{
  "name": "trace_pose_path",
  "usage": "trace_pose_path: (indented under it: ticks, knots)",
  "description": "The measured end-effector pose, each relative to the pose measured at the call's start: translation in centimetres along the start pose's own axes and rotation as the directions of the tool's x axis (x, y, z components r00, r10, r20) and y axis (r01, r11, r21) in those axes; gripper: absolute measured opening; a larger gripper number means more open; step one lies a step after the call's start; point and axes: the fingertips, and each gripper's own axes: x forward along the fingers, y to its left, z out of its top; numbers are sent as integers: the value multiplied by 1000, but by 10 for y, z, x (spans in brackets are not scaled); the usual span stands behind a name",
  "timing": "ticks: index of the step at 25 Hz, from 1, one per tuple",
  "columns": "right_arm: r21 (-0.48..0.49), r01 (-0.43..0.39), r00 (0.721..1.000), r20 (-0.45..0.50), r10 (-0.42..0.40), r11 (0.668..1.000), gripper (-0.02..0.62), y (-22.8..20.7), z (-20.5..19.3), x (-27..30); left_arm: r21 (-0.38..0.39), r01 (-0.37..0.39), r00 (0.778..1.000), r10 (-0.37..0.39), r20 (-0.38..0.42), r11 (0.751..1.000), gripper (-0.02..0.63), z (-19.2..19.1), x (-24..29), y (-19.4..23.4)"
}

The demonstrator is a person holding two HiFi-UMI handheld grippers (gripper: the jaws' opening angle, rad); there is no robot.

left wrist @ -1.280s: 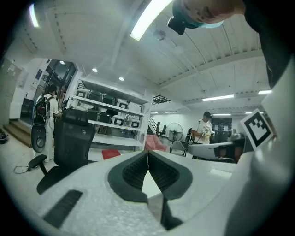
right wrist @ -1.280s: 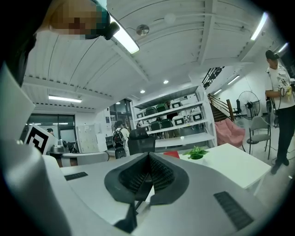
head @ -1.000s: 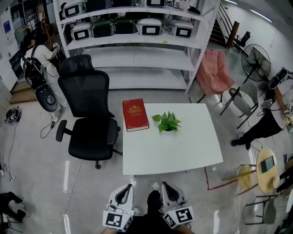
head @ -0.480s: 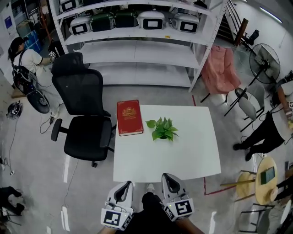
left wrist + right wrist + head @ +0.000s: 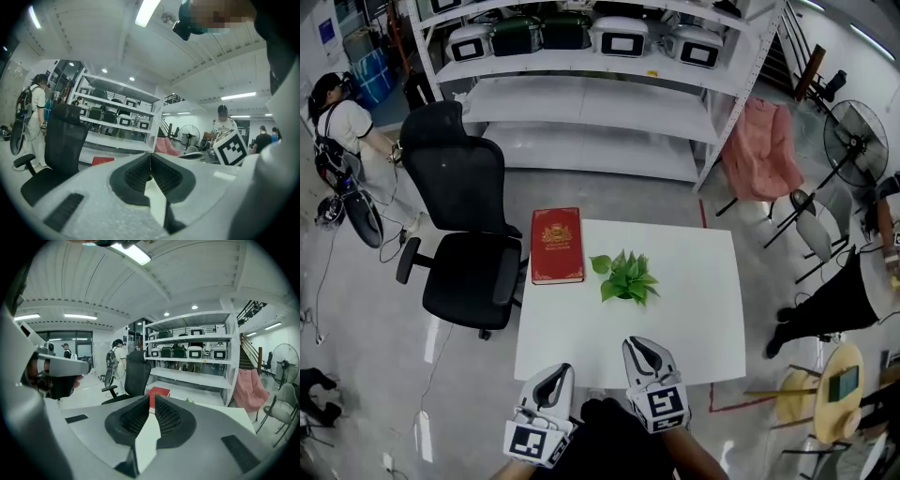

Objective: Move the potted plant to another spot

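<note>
A small potted plant (image 5: 626, 277) with green leaves stands near the middle of the white table (image 5: 694, 314), right of a red book (image 5: 557, 245). My left gripper (image 5: 558, 371) is held low, just short of the table's near edge, jaws together and empty. The right gripper (image 5: 639, 346) reaches over that near edge, below the plant and well apart from it, its jaws closed to a thin slit with nothing in them. In the right gripper view, the right gripper (image 5: 151, 399) points at the book (image 5: 158, 392), with a bit of the plant's leaf (image 5: 189, 401) just showing. In the left gripper view, the left gripper (image 5: 150, 157) is pressed shut.
A black office chair (image 5: 464, 253) stands against the table's left side. White shelving (image 5: 581, 103) with boxes fills the back. A chair draped in pink cloth (image 5: 759, 150), a fan (image 5: 853, 136) and a person (image 5: 839, 291) are at right; another person (image 5: 337, 131) at far left.
The view has closed in on the table. Both grippers have come forward, the right one now over the near edge. The plant and book sit where they were on the table.
</note>
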Motion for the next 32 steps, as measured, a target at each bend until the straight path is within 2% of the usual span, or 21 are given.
trace_pose_path:
  ticks: [5,8,12,15,18,23,27,32]
  knots:
    - [-121,-36,995,-93,25,992,12,-24,-17,37,-10,-7,1000,7,19,1000,17,3,22,-4]
    - [-239,-80,982,-187,35,968,12,-34,-35,64,-7,-8,1000,8,25,1000,17,2,31,-6]
    - [-384,-176,929,-369,24,906,12,-43,-73,102,-8,-5,1000,5,4,1000,17,-5,39,-5]
    - [-468,-221,890,-456,-20,855,12,-52,-101,126,-14,-15,1000,16,16,1000,17,-5,44,-4]
    - [-517,-245,868,-493,-51,820,12,-61,-120,143,-18,-23,1000,23,2,1000,17,-7,48,-4]
    - [-560,-274,834,-543,-96,782,13,-73,-140,164,-11,-33,999,32,-42,999,17,-15,50,0]
    - [-605,-297,813,-566,-136,739,14,-82,-151,172,-27,-59,998,59,1,998,17,-10,56,4]
    - [-651,-319,791,-583,-185,689,14,-85,-158,175,-35,-65,998,65,-7,997,17,-14,61,5]
